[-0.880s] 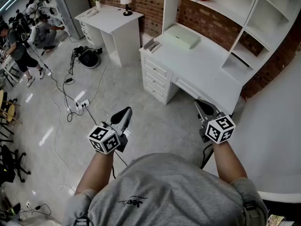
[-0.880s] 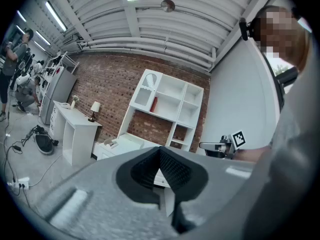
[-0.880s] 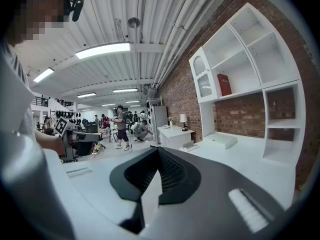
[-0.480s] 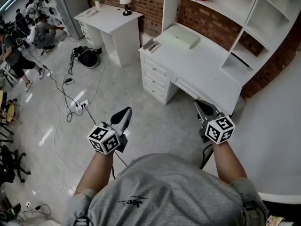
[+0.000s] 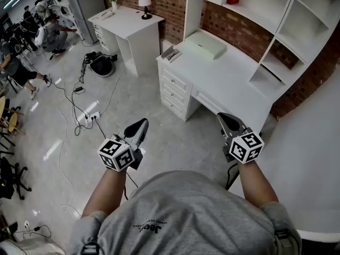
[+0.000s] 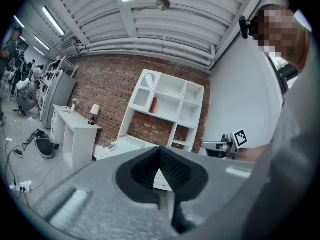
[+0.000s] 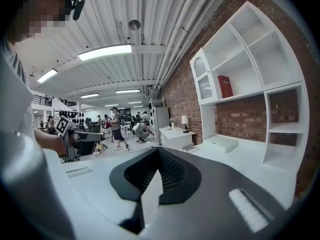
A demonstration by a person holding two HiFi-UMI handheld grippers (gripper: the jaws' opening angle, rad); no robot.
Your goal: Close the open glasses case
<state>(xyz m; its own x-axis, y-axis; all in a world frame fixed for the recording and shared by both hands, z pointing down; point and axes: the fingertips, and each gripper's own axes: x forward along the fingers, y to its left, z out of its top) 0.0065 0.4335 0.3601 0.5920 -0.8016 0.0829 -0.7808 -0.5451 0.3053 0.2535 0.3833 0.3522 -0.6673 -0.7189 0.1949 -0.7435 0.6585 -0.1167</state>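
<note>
A small grey case (image 5: 171,52), seemingly the open glasses case, lies on the left corner of the white desk (image 5: 234,84); it is too small to make out its lid. It also shows as a speck in the left gripper view (image 6: 109,145) and the right gripper view (image 7: 188,146). My left gripper (image 5: 139,127) hovers over the floor, well short of the desk, jaws together and empty. My right gripper (image 5: 226,120) hangs near the desk's front edge, shut, nothing in it. Both stay far from the case.
A pale green box (image 5: 205,43) lies on the desk behind the case, under white shelves (image 5: 276,31). A second white desk with a lamp (image 5: 144,1) stands at the back left. Cables and a power strip (image 5: 91,117) lie on the floor. People work far left.
Both grippers keep about the same place. The head view has shifted slightly, and a person at the far left has walked on.
</note>
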